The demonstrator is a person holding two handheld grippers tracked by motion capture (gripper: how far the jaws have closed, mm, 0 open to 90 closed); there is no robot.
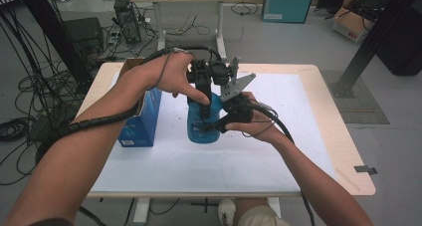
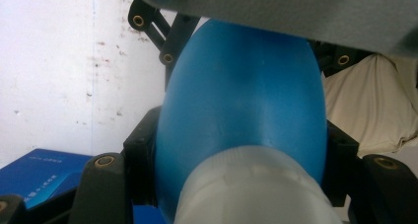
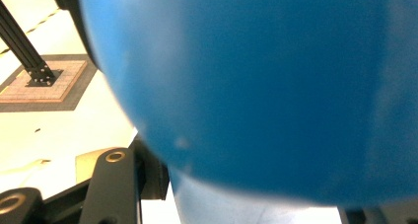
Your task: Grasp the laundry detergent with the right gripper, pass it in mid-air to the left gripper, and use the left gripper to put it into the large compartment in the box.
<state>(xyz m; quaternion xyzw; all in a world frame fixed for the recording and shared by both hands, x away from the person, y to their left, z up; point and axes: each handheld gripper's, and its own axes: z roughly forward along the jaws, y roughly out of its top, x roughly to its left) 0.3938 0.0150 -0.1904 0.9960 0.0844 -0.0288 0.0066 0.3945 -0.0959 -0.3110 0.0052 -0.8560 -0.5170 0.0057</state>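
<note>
A smooth, rounded blue plastic bottle (image 1: 204,121) stands upright at the centre of the white-topped surface (image 1: 278,151). The left claw (image 1: 201,89) comes down from twelve o'clock and is clamped at the bottle's pale, translucent cap end (image 2: 251,184). The right claw (image 1: 219,124) grips the bottle's body from three o'clock, its pads apparently pressed on the glossy wall, though that close view is blurred. A blue cardboard box (image 1: 142,119) stands at nine o'clock of the bottle. Cables (image 1: 30,86) lie on the grey floor beyond.
</note>
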